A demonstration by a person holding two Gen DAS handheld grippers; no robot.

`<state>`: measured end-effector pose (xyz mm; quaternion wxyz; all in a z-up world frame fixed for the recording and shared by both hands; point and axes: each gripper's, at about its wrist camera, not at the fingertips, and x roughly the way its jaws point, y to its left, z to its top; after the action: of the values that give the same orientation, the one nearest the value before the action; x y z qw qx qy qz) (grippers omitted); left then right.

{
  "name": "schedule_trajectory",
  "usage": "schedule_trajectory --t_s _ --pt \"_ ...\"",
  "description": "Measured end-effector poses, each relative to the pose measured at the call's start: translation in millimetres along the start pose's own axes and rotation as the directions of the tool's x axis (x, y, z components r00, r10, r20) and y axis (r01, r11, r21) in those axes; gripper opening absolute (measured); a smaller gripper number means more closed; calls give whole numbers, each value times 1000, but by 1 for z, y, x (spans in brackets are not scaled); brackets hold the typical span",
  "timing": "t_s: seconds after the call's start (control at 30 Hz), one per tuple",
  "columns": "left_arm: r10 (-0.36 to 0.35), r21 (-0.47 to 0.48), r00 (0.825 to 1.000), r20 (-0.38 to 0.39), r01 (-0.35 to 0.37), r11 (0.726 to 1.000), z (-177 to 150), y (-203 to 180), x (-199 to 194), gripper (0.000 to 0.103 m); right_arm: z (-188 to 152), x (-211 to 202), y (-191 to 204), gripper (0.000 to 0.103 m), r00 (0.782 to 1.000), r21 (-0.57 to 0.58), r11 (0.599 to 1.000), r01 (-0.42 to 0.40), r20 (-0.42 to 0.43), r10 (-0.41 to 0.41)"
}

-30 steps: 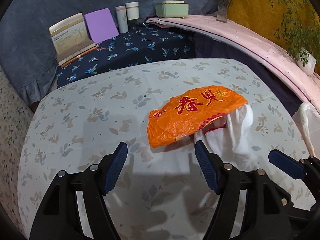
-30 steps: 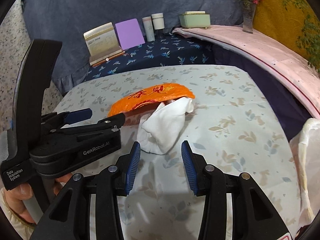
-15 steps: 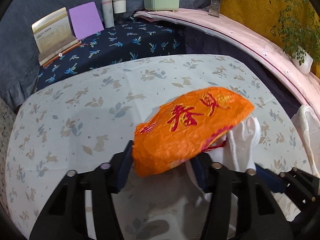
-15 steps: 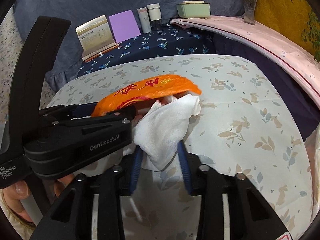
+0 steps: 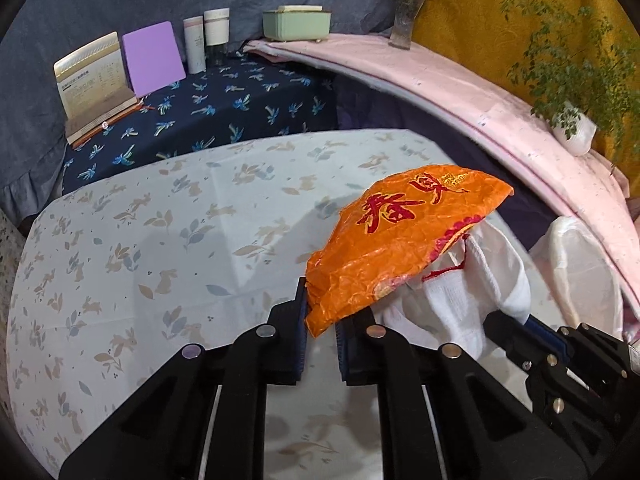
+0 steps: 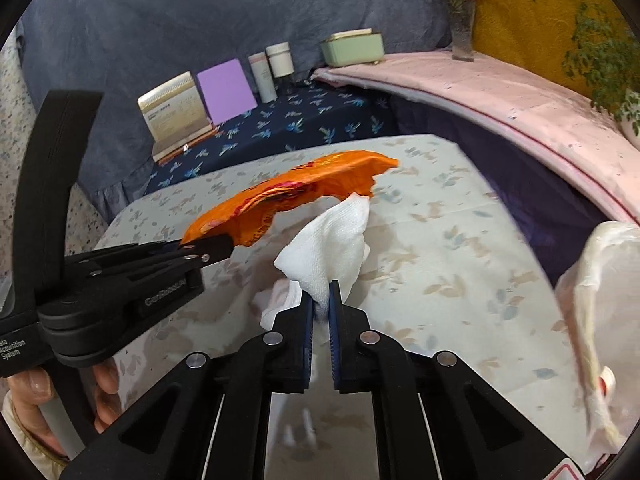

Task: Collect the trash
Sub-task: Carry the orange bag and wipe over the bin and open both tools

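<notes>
My left gripper (image 5: 320, 320) is shut on the near corner of an orange plastic wrapper with red characters (image 5: 404, 232) and holds it lifted off the leaf-print tablecloth (image 5: 160, 240). My right gripper (image 6: 321, 312) is shut on a crumpled white tissue (image 6: 332, 248), also raised above the table. In the right wrist view the left gripper (image 6: 208, 250) holds the orange wrapper (image 6: 304, 192) just left of the tissue. In the left wrist view the tissue (image 5: 480, 280) hangs under the wrapper, with the right gripper (image 5: 520, 324) below it.
A white plastic bag (image 6: 600, 312) hangs off the table's right edge, also in the left wrist view (image 5: 580, 272). Behind, a dark blue table (image 5: 224, 108) bears a book, purple board and bottles. A pink ledge (image 5: 480, 96) carries a green box, vase and plant.
Both grippers moved forward onto the trash and shut, the left on the orange wrapper, the right on the white tissue. Both pieces have lifted off the table.
</notes>
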<state>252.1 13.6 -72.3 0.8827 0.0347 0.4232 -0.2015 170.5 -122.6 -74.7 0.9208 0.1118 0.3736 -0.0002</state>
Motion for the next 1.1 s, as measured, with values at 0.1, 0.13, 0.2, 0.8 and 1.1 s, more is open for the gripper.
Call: schedule_trajectory --t_s 0.1,0.13,0.2,0.8,1.1 --pt "-14 1 1000 23 14 1000 4 -13 -14 11 6 -20 -16 7 999 24 1000 17 39 -18" --pt "-18 3 999 29 18 1000 5 -18 -18 11 8 -28 -22 7 998 33 999 23 54 -25" --pt "-29 8 999 40 29 1000 7 -30 -27 11 11 -43 -34 7 996 48 998 34 82 -38" --pt "-139 134 989 54 131 982 4 -166 -63 12 15 -137 -130 7 962 144 978 151 208 -179" --pt "-165 184 986 23 158 970 -2 -215 -57 12 2 -157 -175 7 950 207 959 191 209 -234"
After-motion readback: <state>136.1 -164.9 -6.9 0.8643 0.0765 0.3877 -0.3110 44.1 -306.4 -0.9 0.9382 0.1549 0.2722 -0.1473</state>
